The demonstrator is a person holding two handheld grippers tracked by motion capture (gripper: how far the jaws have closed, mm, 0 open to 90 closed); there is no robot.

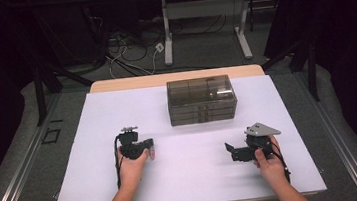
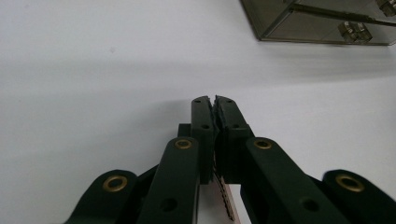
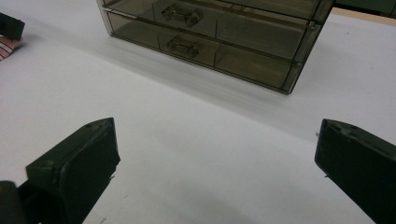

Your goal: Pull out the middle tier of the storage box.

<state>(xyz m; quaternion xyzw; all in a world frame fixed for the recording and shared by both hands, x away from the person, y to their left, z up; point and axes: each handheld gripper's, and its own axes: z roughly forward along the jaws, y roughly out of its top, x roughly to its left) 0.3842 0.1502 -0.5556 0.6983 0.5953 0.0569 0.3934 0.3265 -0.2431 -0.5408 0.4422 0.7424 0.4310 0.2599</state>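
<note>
Two grippers are held over the white worktop [image 1: 185, 180], one in each hand. The left gripper [image 2: 214, 100] is seen with its jaws pressed together on a thin pink-and-white striped piece [image 2: 226, 200], which is pinched flat between the pads and pokes out below them in the left gripper view; what the piece is cannot be told. In the high view the left gripper [image 1: 147, 145] is pointed sideways toward the right edge, the left hand [image 1: 132, 168] being wrapped around its body from the near edge, left of the middle of the worktop. The right gripper [image 3: 215, 172] is held with its jaws wide apart and nothing between them. In the high view the right gripper [image 1: 229, 149] is aimed toward the left edge, gripped by the right hand [image 1: 268, 159] near the right near corner. A smoky transparent drawer box [image 1: 201, 99] is set near the far edge, well apart from both grippers.
</note>
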